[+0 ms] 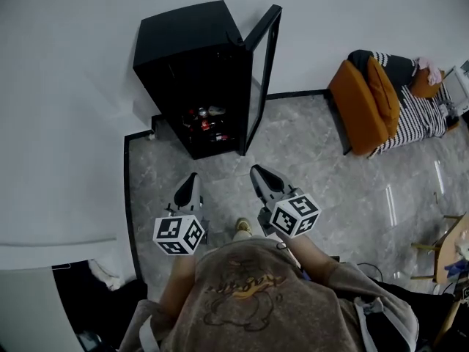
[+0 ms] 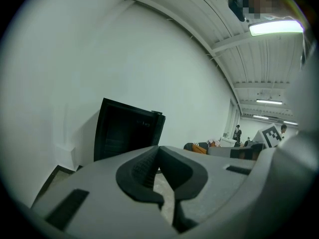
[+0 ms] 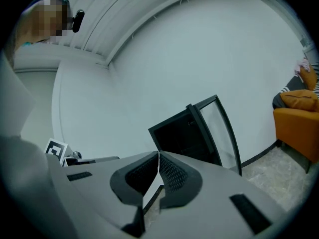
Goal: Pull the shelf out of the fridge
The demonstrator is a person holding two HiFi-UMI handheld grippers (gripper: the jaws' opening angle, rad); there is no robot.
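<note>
A small black fridge (image 1: 192,64) stands against the white wall with its glass door (image 1: 261,72) swung open to the right. Inside, low down, a shelf (image 1: 207,127) carries cans and bottles. The fridge also shows in the left gripper view (image 2: 127,128) and in the right gripper view (image 3: 187,136). My left gripper (image 1: 192,176) and right gripper (image 1: 256,171) are both shut and empty, held side by side a short way in front of the fridge, apart from it. Their tips (image 2: 158,148) (image 3: 159,153) point toward the fridge.
An orange armchair (image 1: 364,103) with a striped cloth (image 1: 414,112) stands at the right. A black strip (image 1: 129,196) edges the grey marble floor (image 1: 308,152) at the left. The person's torso fills the bottom of the head view. A wooden chair (image 1: 440,251) sits at the far right.
</note>
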